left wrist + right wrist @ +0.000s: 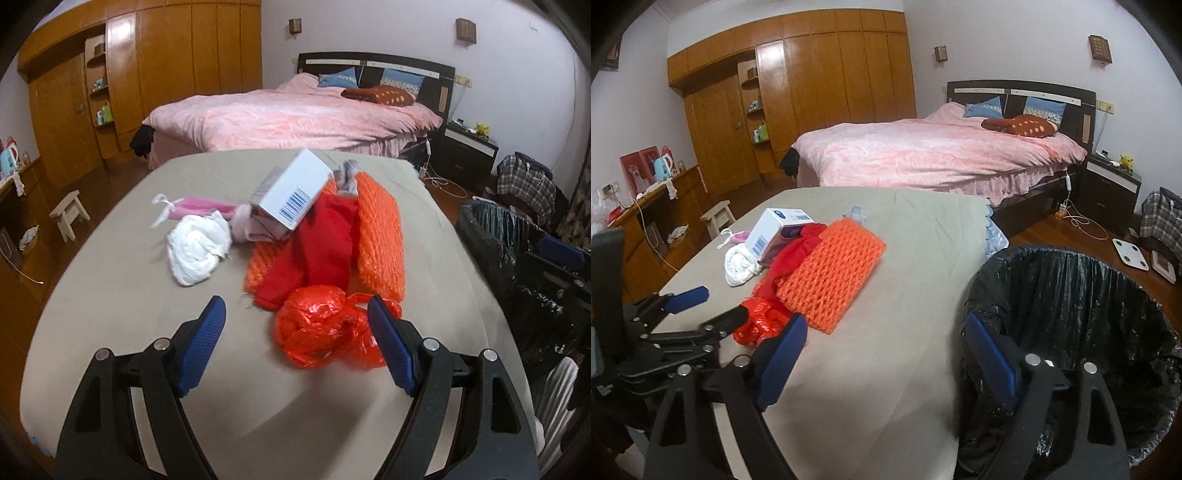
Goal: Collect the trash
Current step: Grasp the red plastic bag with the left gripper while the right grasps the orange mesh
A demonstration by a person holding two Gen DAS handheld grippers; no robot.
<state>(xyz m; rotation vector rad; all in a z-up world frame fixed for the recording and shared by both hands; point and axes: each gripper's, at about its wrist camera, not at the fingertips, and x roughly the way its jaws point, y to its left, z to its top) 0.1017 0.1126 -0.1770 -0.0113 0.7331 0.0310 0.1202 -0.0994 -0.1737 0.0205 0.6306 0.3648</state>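
Red bag (325, 326), crumpled and knotted plastic, sits on the table (110, 295) at the near end of the trash pile. In my left wrist view it lies just ahead of the left gripper (297, 321), offset toward the right-hand finger; that blue pad overlaps its edge in the picture, though I can't tell if it touches. Jaws stand wide apart, nothing between the pads. The bag is roughly round with a knot tail toward the right, so no strong long axis to line up on.

Behind it, going outward: a red cloth (317, 243), orange foam netting (380, 236) alongside, a white box (291, 192) tipped on top, a white wad (197, 251) to the left, and something pink (199, 212) beyond that.

The right gripper (886, 350) hangs over the table's near edge, jaws also wide apart and empty, one finger against the black-lined bin (1071, 295) in its view. The bin stands just beside the table on the right; I see nothing in it from here.

My read: the left hand is clearly nearer the bag. The coming move needs a small shift right to centre it between the pads, then close, then carry right to the bin. Thin plastic may slip or tear.
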